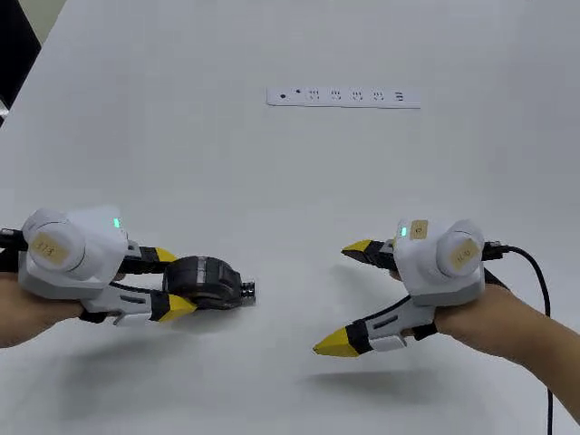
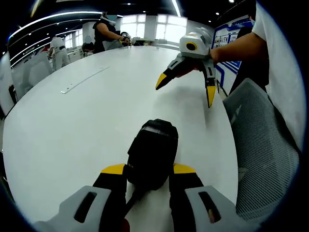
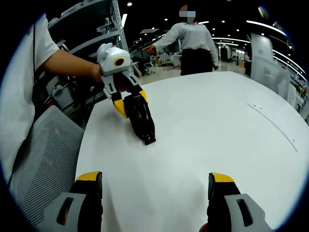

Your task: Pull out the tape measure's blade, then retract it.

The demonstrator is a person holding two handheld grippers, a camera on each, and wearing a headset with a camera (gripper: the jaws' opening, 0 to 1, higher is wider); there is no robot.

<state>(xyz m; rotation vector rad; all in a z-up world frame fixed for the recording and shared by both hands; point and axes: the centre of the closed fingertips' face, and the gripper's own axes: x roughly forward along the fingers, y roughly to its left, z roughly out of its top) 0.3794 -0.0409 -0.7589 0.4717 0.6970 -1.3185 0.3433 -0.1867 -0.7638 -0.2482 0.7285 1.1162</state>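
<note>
tape measure (image 1: 207, 282), a black case, lies on the white table (image 1: 272, 163) at the lower left of the head view. the left gripper (image 1: 178, 281) pinches it across its rear, with the yellow-tipped jaws closed against its two sides. the left gripper view confirms the clamp: the case sits at centre bottom with a jaw pressed on either flank. its mouth points toward the middle of the head view, and the hook tab (image 1: 249, 290) sits right at the mouth, with no blade drawn out as far as i can see. so the task looks barely begun: the case is secured, but the pull-out and the retraction are both left to do.

the right gripper (image 1: 335, 297) hangs at the lower right of the head view, well apart from the tape measure. its jaws are spread wide and hold nothing, with the tips aimed left toward the hook tab. the left hand (image 1: 27, 313) holds its gripper low and roughly level at the left edge. the right hand (image 1: 489, 317) comes in from the lower right corner, with a cable (image 1: 535, 290) trailing behind it. next, i judge, the right gripper needs to move in on the hook tab and nip it. a power strip (image 1: 343, 96) lies flat at upper centre, far from the work.
</note>
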